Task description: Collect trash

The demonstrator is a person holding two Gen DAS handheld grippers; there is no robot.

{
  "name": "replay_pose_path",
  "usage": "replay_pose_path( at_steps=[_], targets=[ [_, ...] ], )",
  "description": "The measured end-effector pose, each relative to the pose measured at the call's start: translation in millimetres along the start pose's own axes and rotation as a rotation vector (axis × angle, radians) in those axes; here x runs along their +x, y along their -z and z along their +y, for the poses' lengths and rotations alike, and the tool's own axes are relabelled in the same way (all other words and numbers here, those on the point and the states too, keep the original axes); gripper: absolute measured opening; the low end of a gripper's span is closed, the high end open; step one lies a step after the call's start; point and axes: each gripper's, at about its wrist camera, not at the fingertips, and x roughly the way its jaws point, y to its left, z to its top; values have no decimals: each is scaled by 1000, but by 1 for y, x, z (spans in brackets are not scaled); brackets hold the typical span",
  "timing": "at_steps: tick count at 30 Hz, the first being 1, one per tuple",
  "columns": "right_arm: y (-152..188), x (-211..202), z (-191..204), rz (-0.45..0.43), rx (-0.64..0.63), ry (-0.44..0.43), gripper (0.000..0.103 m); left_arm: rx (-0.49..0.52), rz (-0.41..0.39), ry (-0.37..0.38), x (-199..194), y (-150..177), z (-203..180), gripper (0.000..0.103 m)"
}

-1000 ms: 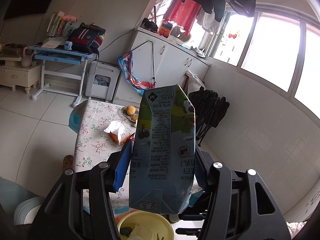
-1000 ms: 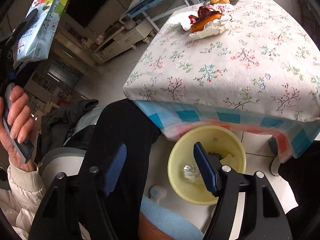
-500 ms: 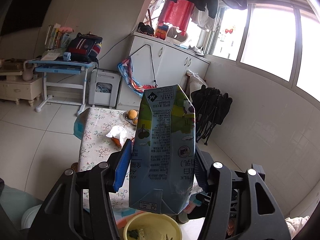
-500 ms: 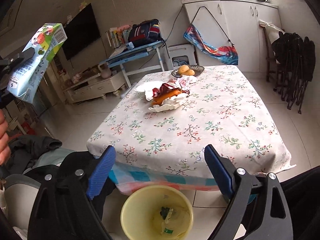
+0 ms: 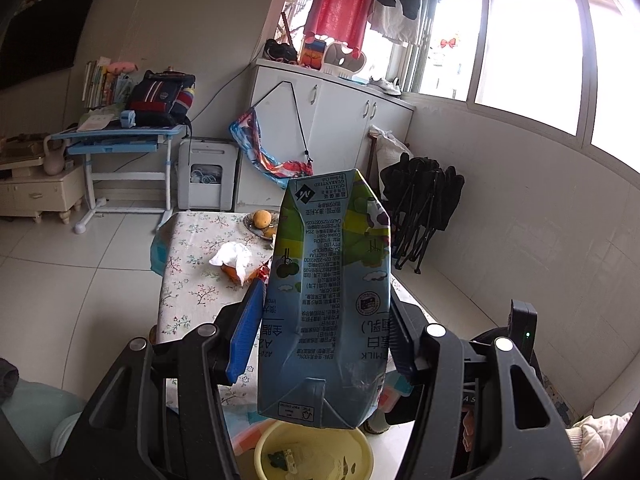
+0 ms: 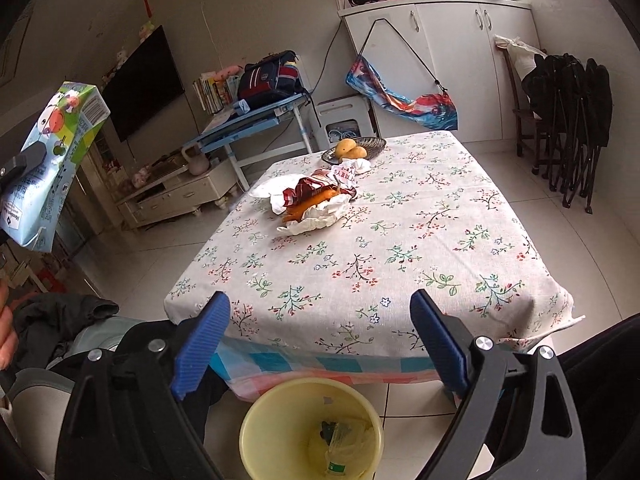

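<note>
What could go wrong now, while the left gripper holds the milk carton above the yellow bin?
1. The tall blue-green milk carton is clamped only near its lower end by the left gripper, so it may tip or slip.
2. The round yellow plastic bin shows only partly beneath the carton; a drop from here might hit its rim.
3. The bin stands close under the floral tablecloth; the empty right gripper could snag it.

Paper, cloth and plastic

The milk carton [image 5: 326,300] was glossy printed card, creased; the tablecloth [image 6: 400,248] matt flowered cloth; the yellow bin [image 6: 256,432] smooth plastic.

fruit dish [image 6: 372,149], folded chairs [image 6: 572,120], television [image 6: 140,80]
</note>
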Motion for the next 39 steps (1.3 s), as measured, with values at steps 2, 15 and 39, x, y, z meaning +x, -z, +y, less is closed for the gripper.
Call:
replay_pose_path(
  at_steps=[2, 15, 39],
  targets=[
    [0, -1, -3, -5, 11, 2, 88, 11, 17, 0, 2, 3, -2, 54],
    [1, -9, -19, -25, 66, 5, 89, 107, 184, 40, 18, 40, -21, 55],
    [4, -9, -18, -24, 36, 33, 89, 15, -50, -125, -17, 23, 3, 93]
  ],
)
